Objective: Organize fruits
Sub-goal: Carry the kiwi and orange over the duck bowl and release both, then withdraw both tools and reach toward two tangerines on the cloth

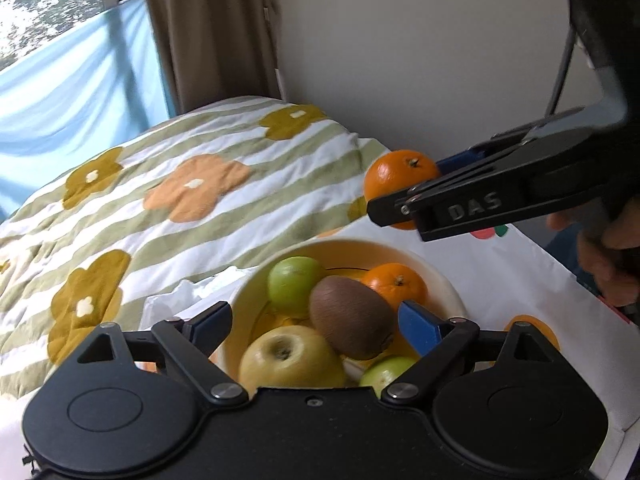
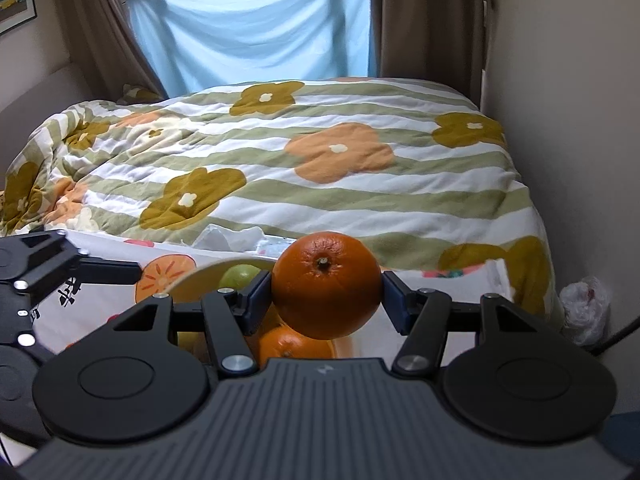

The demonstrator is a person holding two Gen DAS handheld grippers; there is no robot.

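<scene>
Nearest the lens, lower middle of the right wrist view: the orange (image 2: 326, 284) sits clamped between the two blue pads of the right gripper (image 2: 326, 294), stem end facing the camera, lifted clear of everything. Directly beneath it is the cream bowl (image 2: 188, 280), a second orange (image 2: 294, 344) and a green fruit visible inside.

The left wrist view shows the bowl's load: kiwi (image 1: 350, 318), yellow apple (image 1: 290, 360), green apple (image 1: 296, 284), and that second orange at the bowl's right side. The left gripper (image 1: 316, 320) stands with its jaws wide apart over the bowl, pads touching nothing, the kiwi lying between them.

Bowl rests on a printed cloth (image 1: 512, 276); the flowered quilt (image 2: 320, 160) fills mid-frame beyond.

Step judged: carrying the orange to the bowl. Next move needs lowering into the free space near the second orange, then releasing gently; the left gripper should clear away first.
</scene>
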